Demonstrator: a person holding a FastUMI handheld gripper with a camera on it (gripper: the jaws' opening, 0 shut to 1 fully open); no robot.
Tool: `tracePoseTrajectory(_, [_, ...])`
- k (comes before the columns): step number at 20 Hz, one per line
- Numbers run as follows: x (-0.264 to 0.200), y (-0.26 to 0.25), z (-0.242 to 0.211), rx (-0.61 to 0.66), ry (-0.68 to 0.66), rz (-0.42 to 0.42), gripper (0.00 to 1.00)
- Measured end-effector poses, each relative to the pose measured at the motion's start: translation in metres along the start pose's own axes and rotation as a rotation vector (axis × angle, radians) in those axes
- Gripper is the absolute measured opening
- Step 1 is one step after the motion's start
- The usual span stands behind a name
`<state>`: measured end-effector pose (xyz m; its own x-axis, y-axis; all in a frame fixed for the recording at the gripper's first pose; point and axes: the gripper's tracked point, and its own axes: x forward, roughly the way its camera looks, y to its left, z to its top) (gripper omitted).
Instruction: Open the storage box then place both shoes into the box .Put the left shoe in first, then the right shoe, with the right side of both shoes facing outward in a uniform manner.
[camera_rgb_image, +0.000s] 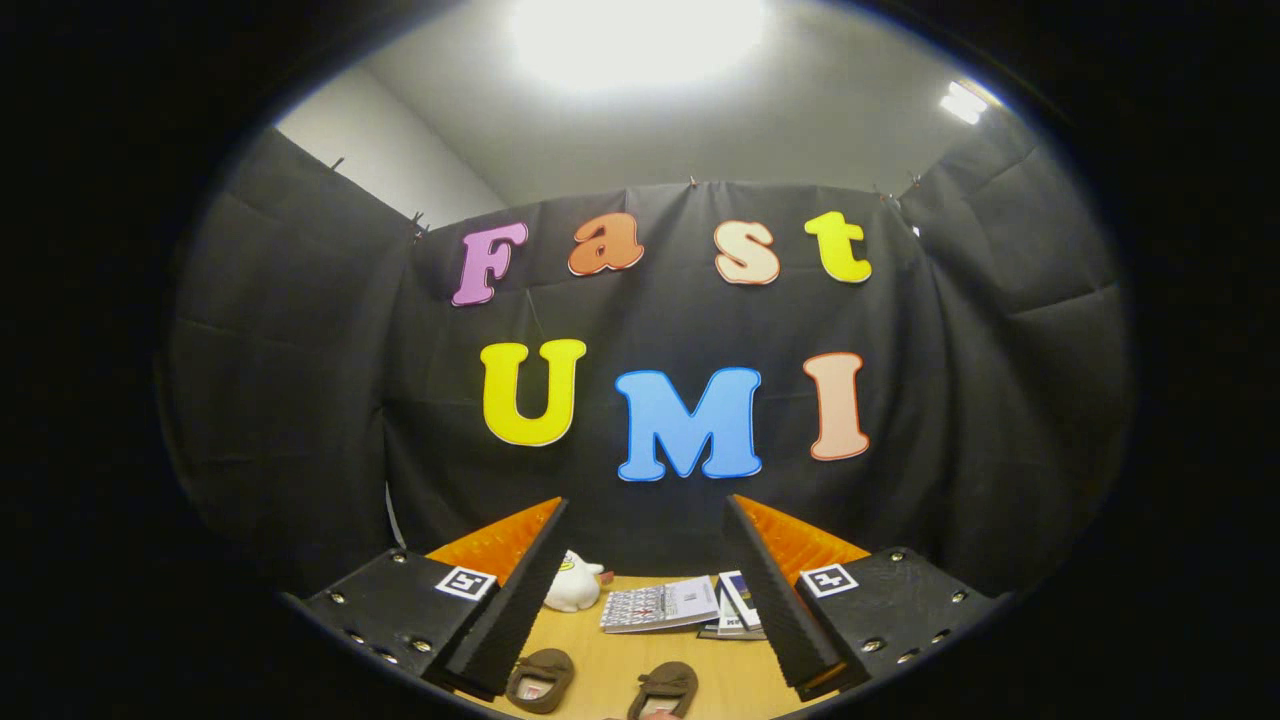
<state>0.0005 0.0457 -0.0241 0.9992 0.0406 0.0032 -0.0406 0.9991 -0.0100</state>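
A: How did the claw (645, 590) stand at that moment?

B: Its two fingers were spread wide apart, with nothing between the ribbed black pads (520, 610). It was held up above the wooden table (610, 665), pointing toward the black cloth wall of the booth.

A: And the shoes?

B: Both lay on the table below the claw, in the gap between its fingers and close to their bases. One brown shoe (540, 680) sat just beside the inner edge of the left finger. The other brown shoe (665, 688) lay a little to the right of it, nearer the middle of the gap. They were apart from each other, openings facing up. Which was the left shoe and which the right, I could not tell.

A: What else was on the table?

B: Farther ahead, past the shoes, a small white toy figure (575, 582) stood just beside the left fingertip. A booklet (660, 604) lay flat near the middle, and a few more printed papers (738, 605) were stacked against the right finger's inner side.
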Motion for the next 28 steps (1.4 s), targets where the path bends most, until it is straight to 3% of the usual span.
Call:
tracePoseTrajectory(5, [0.026, 0.019, -0.051, 0.066, 0.102, 0.057, 0.95])
tracePoseTrajectory(9, [0.037, 0.07, -0.104, 0.089, 0.219, 0.251, 0.95])
tracePoseTrajectory(12, [0.04, 0.108, -0.141, 0.192, 0.309, 0.393, 0.95])
tracePoseTrajectory(16, [0.043, 0.153, -0.194, 0.349, 0.488, 0.514, 0.98])
tracePoseTrajectory(21, [0.053, 0.192, -0.254, 0.536, 0.691, 0.608, 0.98])
tracePoseTrajectory(28, [0.057, 0.233, -0.319, 0.621, 0.884, 0.704, 0.97])
